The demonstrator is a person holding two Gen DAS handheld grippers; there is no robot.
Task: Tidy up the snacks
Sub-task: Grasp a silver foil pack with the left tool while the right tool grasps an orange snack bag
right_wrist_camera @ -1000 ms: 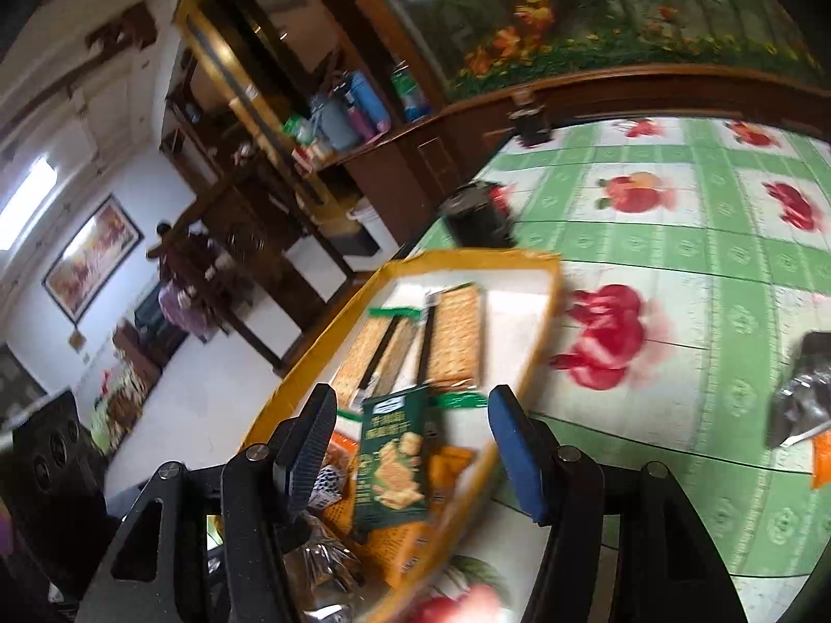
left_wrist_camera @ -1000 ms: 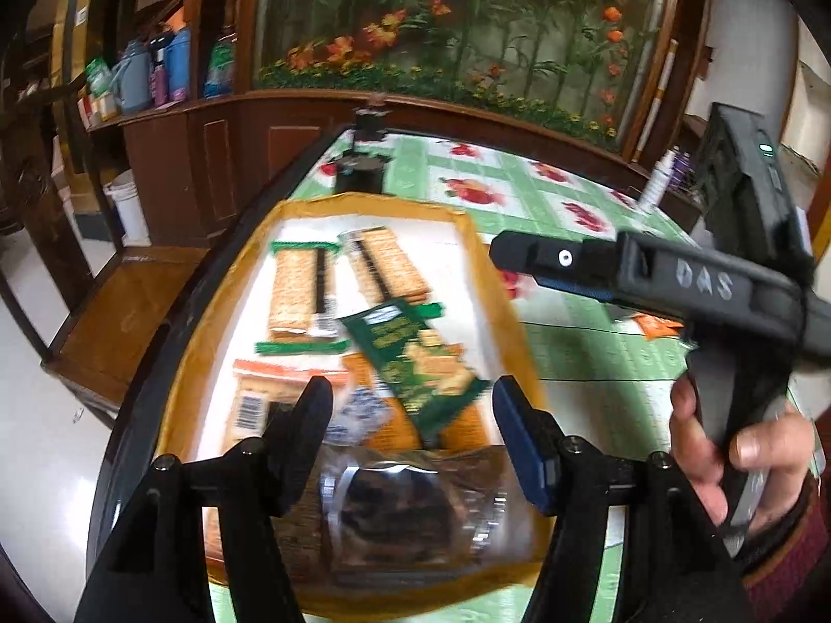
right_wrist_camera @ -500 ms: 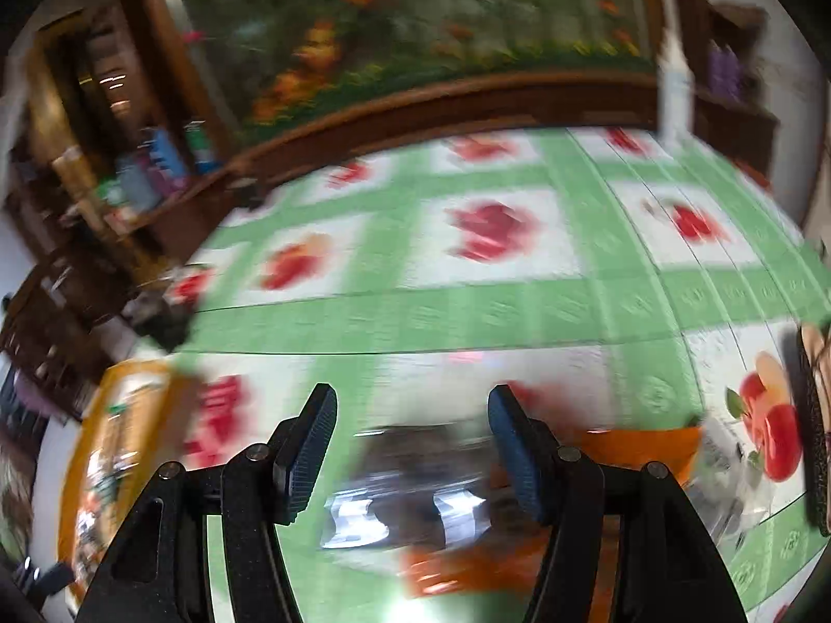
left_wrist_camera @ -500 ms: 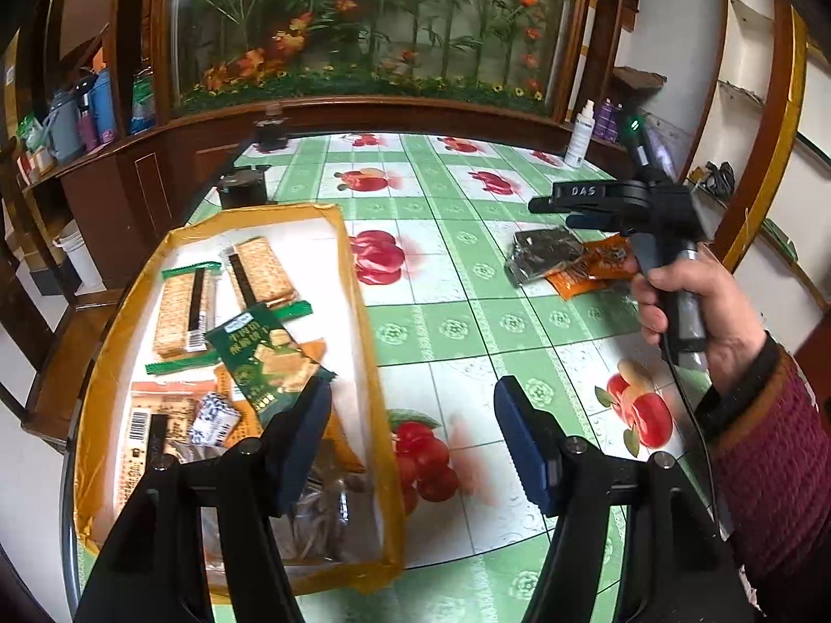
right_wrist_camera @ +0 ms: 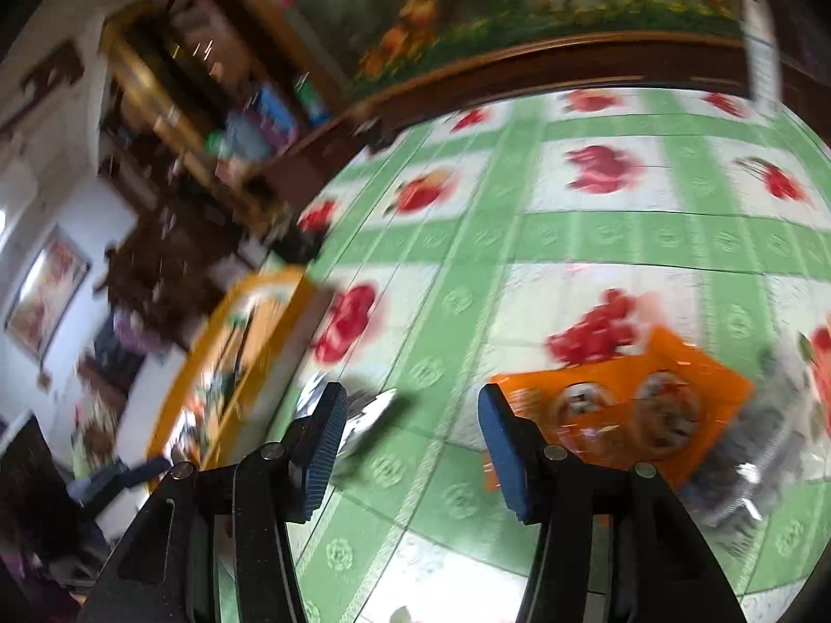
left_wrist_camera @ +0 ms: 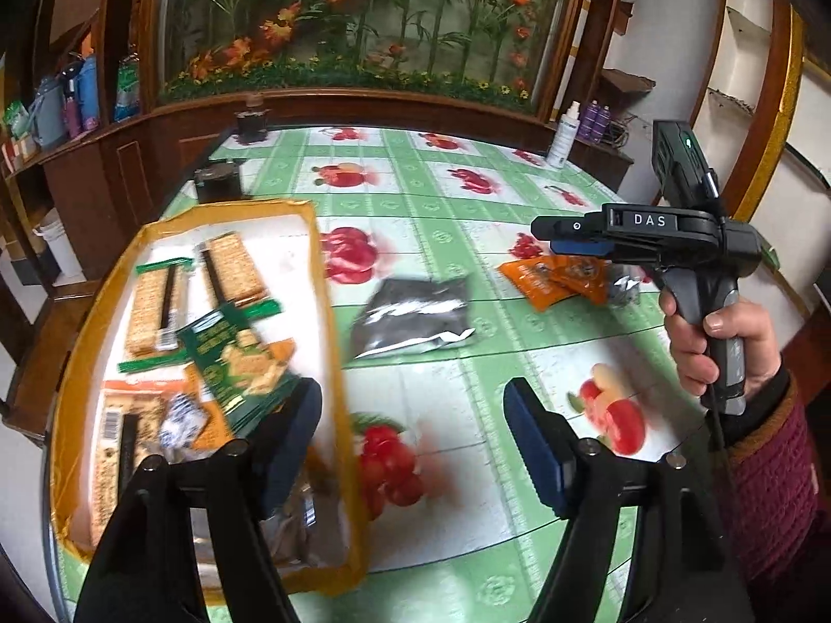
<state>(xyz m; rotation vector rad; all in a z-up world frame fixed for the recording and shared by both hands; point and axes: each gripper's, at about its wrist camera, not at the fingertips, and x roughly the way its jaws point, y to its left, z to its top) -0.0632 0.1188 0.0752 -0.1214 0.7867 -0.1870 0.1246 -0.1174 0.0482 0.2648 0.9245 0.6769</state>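
A yellow-rimmed tray [left_wrist_camera: 324,311] on the left holds cracker packs [left_wrist_camera: 156,306], a green packet [left_wrist_camera: 233,358] and other snacks. A dark foil packet [left_wrist_camera: 410,319] lies on the green fruit tablecloth to its right. Farther right lie orange packets [left_wrist_camera: 550,278]. My left gripper [left_wrist_camera: 413,441] hovers at the tray's right rim, its jaws opening with nothing between them. My right gripper [left_wrist_camera: 558,236] hangs just above the orange packets. In the blurred right wrist view, the right gripper [right_wrist_camera: 415,446] is closing over bare cloth, between the foil packet [right_wrist_camera: 371,412] and the orange packets [right_wrist_camera: 623,405].
A crinkled silver packet [left_wrist_camera: 626,285] lies beside the orange ones. Two dark objects [left_wrist_camera: 218,179] stand by the table's far left edge, and a white spray bottle [left_wrist_camera: 563,137] at the far right. A person's hand [left_wrist_camera: 716,342] holds the right gripper. A wooden chair [left_wrist_camera: 47,342] stands left of the table.
My left gripper has drawn back from over the tray toward its right rim and its jaws stand wider. My right gripper has swung from the tray across to the loose packets and its jaws have narrowed.
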